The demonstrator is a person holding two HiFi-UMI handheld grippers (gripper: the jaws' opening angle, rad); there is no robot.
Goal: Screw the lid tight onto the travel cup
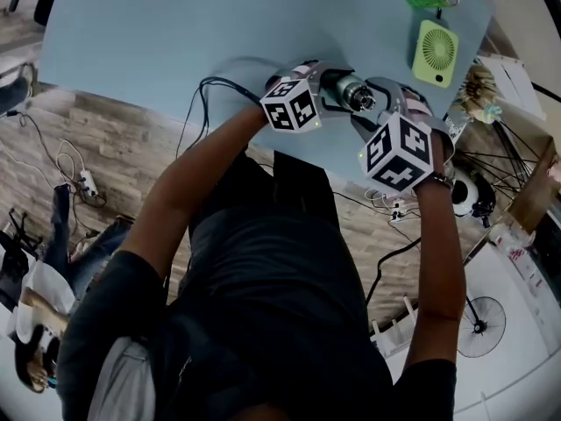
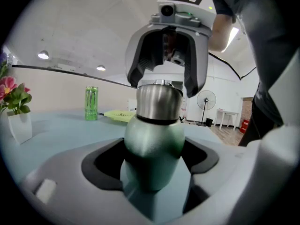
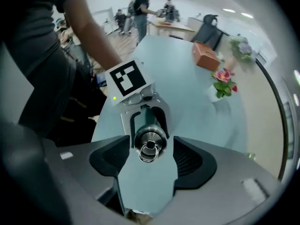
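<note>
By the table (image 1: 175,33) edge, our left gripper (image 2: 152,165) is clamping the travel cup (image 2: 154,142), right gripper (image 3: 151,161) gaping round its lid (image 3: 149,143), untouching. A fan (image 1: 435,53) is lying well apart.

Indoor light is even, from ceiling lamps (image 2: 43,55) & a bright strip light (image 2: 233,34); shadows are soft. All 3 views are fisheye: edges bend hard, corners go black. Head view is dimmer, w/ the desk (image 1: 158,33) a flat pale blue. Soft sheen on the steel lid (image 2: 158,102). In the left gripper view, nearest parts are blurred.
</note>
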